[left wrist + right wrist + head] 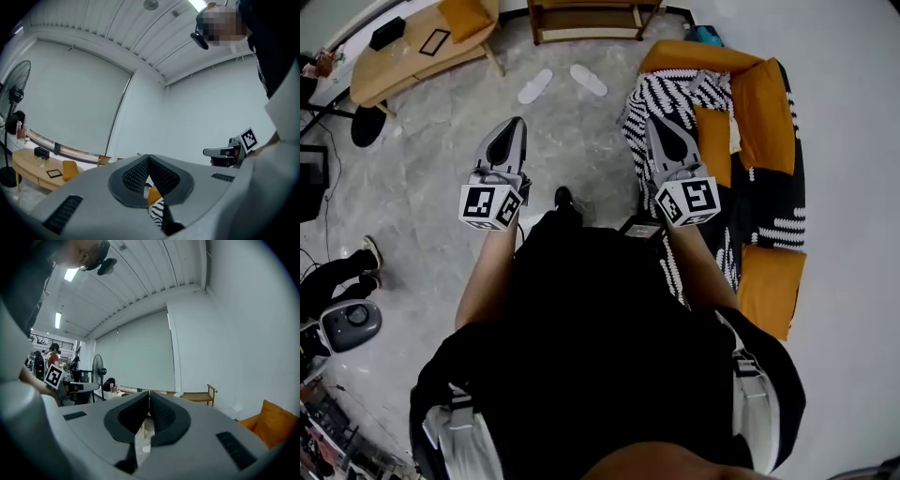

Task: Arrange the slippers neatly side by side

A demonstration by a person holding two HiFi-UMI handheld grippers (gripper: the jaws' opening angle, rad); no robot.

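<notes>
Two white slippers lie angled apart on the floor (pixel 441 169): left slipper (pixel 535 86), right slipper (pixel 589 80). Left gripper (pixel 516 124) and right gripper (pixel 658 122) both have fingers pressed together, empty.

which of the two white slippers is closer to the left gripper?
The left-hand slipper in the head view, lying just beyond the left gripper. The other slipper lies further right, towards the striped sofa.

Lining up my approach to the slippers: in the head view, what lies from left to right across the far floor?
wooden table → left white slipper → right white slipper → orange sofa
</notes>
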